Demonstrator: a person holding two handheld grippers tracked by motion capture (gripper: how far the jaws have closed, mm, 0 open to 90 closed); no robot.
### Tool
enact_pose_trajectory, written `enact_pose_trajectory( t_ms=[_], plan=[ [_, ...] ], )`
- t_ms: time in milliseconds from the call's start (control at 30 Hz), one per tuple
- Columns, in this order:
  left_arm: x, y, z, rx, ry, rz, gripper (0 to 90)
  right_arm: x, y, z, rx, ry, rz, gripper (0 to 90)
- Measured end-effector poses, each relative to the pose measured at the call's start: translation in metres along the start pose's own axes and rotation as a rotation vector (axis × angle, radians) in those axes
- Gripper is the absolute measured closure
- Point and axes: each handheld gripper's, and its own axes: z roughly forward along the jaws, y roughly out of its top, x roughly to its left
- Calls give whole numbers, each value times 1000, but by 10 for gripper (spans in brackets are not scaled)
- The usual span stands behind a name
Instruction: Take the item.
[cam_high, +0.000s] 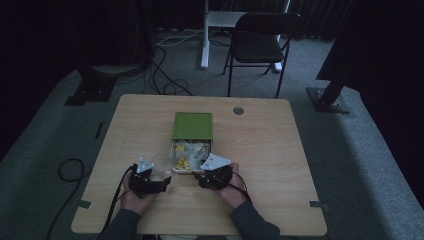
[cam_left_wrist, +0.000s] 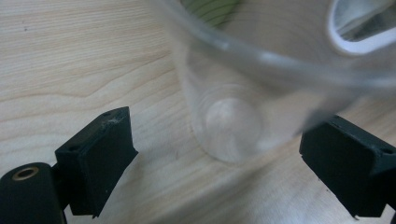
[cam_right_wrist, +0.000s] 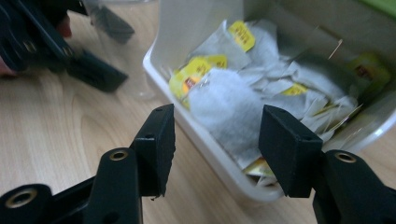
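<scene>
A clear plastic cup (cam_left_wrist: 231, 119) stands upright on the table between the wide-apart jaws of my left gripper (cam_left_wrist: 217, 135), which is open; the right jaw is close to the cup wall. In the high view the cup (cam_high: 161, 161) is just left of a white box (cam_high: 173, 156) holding several tea bags (cam_high: 186, 154). My right gripper (cam_right_wrist: 217, 126) is open, its jaws either side of the box's near rim (cam_right_wrist: 196, 135), just before a white tea bag (cam_right_wrist: 229, 105) with yellow tags. Both grippers (cam_high: 159, 177) (cam_high: 200, 173) sit at the table's near middle.
The box's green lid (cam_high: 192, 125) stands open behind it. The wooden table (cam_high: 260, 150) has a round grommet (cam_high: 238, 110) at the back. A black chair (cam_high: 260, 42) and cables lie beyond on the floor. The left gripper (cam_right_wrist: 88, 65) shows beside the cup in the right gripper view.
</scene>
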Motion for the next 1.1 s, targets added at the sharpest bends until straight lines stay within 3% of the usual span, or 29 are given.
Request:
enact_pose_trajectory(
  t_ms=[200,267,300,367,633,833,967,1000,1067,1100],
  plan=[
    [-3,1,6,25,83,45,141,-2,9,3,-9,-25,-7,418],
    [-3,1,6,25,83,45,145,-2,11,4,-7,-29,-4,418],
    [-1,1,6,31,129,58,149,-2,13,7,-6,-31,-6,403],
    [1,1,6,37,145,57,152,1,15,11,5,-41,-7,389],
    [2,0,5,64,156,72,152,6,17,22,37,-62,-26,354],
    [-2,-4,-5,46,134,81,155,11,21,29,65,-83,-43,352],
    [-2,-6,-9,41,139,87,157,12,22,28,66,-93,-54,399],
    [0,-8,-11,41,141,85,157,11,23,28,70,-94,-51,458],
    [1,-9,-12,39,144,82,157,11,23,28,70,-94,-51,458],
    [3,-10,-15,33,151,73,157,10,23,28,72,-94,-45,501]
  ],
)
